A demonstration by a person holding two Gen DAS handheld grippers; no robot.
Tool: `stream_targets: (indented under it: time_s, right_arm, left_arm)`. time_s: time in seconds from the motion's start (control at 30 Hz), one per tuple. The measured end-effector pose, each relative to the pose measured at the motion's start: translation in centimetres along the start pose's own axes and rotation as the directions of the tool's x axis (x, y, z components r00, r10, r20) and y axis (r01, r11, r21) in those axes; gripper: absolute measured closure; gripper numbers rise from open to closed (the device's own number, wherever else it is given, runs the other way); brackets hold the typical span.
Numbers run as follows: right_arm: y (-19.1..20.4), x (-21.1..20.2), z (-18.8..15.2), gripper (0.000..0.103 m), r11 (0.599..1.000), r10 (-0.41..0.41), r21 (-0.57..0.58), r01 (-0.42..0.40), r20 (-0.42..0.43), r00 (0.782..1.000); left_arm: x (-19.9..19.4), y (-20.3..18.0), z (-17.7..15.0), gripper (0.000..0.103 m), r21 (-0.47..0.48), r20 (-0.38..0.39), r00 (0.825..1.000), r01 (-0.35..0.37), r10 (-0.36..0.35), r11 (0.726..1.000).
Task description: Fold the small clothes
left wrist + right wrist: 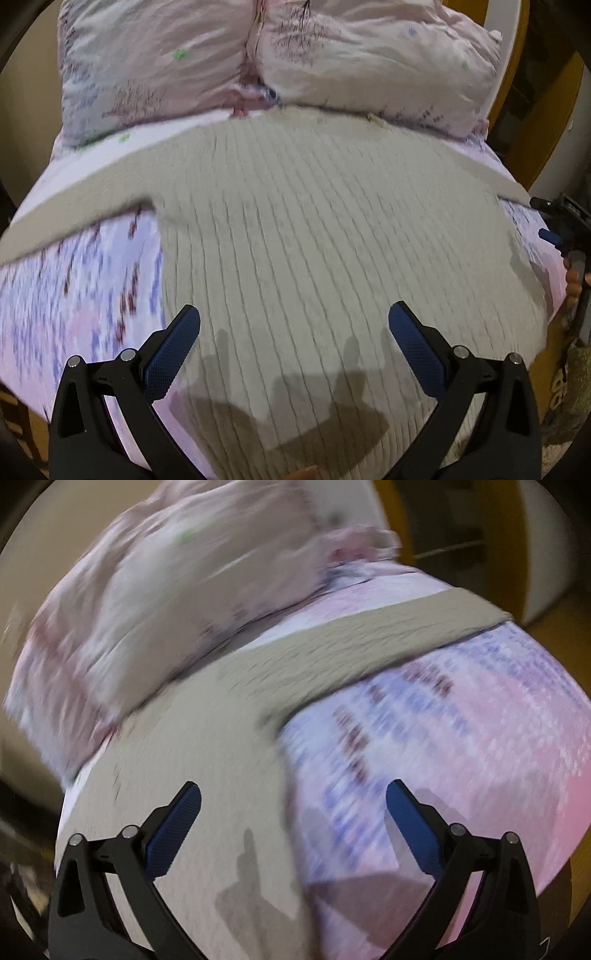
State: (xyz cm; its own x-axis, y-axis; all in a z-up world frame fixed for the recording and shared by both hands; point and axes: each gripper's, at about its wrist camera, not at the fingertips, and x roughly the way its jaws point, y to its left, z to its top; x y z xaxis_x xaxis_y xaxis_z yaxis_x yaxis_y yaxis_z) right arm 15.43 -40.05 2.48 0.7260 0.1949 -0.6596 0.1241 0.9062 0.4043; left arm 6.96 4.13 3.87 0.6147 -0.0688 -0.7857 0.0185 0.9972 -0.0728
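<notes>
While the ribbed sweater (295,229) lies flat on the bedsheet (74,288), left gripper (294,319) wide, right gripper (293,799) wide, both empty

left claw (294,317) spread wide, right claw (293,797) likewise

Dim, warm indoor light; fisheye bend and motion blur.
Light from above and behind casts finger shadows on the ribbed sweater (295,229). The bedsheet (461,738) and pillows (166,602) smear heavily in the right wrist view; black vignette rounds every corner.
</notes>
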Motion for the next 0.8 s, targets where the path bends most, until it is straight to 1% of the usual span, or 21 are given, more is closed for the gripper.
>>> stream_targets:
  time_s: [0.07,0.1,0.13,0.17,0.2,0.23,0.27,0.33,0.37,0.5,0.57,0.6,0.7,0.73,0.77,0.8]
  right_arm:
    - [-1.6,1.1,2.5,0.016,0.997,-0.016,0.074,0.015,0.013,1.0]
    - [-2.1,1.6,3.3,0.019,0.995,-0.021,0.102,0.019,0.014,1.0]
    - [-3.2,2.2,4.5,0.024,0.988,-0.03,0.153,0.027,0.013,0.999]
    - [-4.1,2.8,5.3,0.031,0.98,-0.034,0.197,0.031,0.01,0.999]
    - [-5.0,3.4,6.2,0.035,0.969,-0.04,0.242,0.038,0.004,0.999]
    - [-5.7,3.9,6.7,0.041,0.962,-0.045,0.271,0.044,-0.001,0.999]
    - [-6.3,4.3,6.9,0.045,0.954,-0.05,0.297,0.05,-0.007,0.999]
    - [-7.7,5.1,7.5,0.05,0.934,-0.064,0.351,0.065,-0.014,0.998]
    - [-8.0,5.6,7.6,0.053,0.926,-0.067,0.371,0.068,-0.017,0.998]
    - [-9.0,6.2,8.2,0.06,0.907,-0.08,0.416,0.066,0.017,0.997]
    - [-9.3,6.3,8.4,0.067,0.9,-0.087,0.431,0.067,0.027,0.996]
    - [-9.5,6.4,8.6,0.068,0.897,-0.089,0.437,0.066,0.032,0.996]
    - [-9.9,6.7,8.8,0.078,0.888,-0.103,0.455,0.07,0.049,0.993]
    - [-9.9,6.8,8.9,0.086,0.887,-0.119,0.453,0.083,0.051,0.992]
    - [-9.9,6.8,8.8,0.089,0.889,-0.133,0.448,0.096,0.051,0.99]
    - [-9.7,6.9,9.0,0.09,0.894,-0.141,0.435,0.104,0.053,0.989]
  left_arm:
    - [0.3,0.1,1.2,0.001,0.02,0.031,0.999,-0.011,0.01,1.0]
    - [0.5,0.2,1.6,0.001,0.02,0.037,0.999,-0.01,0.01,1.0]
    - [0.7,0.4,2.3,0.001,0.017,0.04,0.999,0.003,-0.003,1.0]
    - [0.9,0.6,2.8,0.001,0.01,0.042,0.999,0.021,-0.021,1.0]
    - [1.3,1.1,3.6,0.001,-0.005,0.042,0.999,0.036,-0.035,0.999]
    - [1.6,1.3,4.1,0.001,-0.015,0.041,0.998,0.039,-0.038,0.999]
    - [1.9,1.6,4.6,0.001,-0.022,0.042,0.998,0.043,-0.042,0.999]
    - [2.9,2.1,5.7,0.001,-0.042,0.041,0.998,0.041,-0.039,0.998]
    - [3.5,2.3,6.2,0.001,-0.051,0.026,0.999,0.039,-0.037,0.998]
    - [5.8,2.7,7.8,0.001,-0.08,-0.03,0.997,0.071,-0.074,0.994]
    - [6.7,2.8,8.4,0.001,-0.091,-0.04,0.995,0.083,-0.087,0.992]
    - [7.2,2.7,8.8,0.001,-0.094,-0.029,0.995,0.097,-0.1,0.991]
    - [7.4,2.9,9.5,0.001,-0.105,0.031,0.99,0.143,-0.141,0.984]
    - [7.6,2.9,9.7,0.001,-0.111,0.036,0.987,0.158,-0.154,0.981]
    - [8.0,3.1,10.0,0.001,-0.119,0.034,0.986,0.165,-0.162,0.979]
    - [8.4,3.2,10.3,0.001,-0.132,0.025,0.985,0.17,-0.168,0.977]
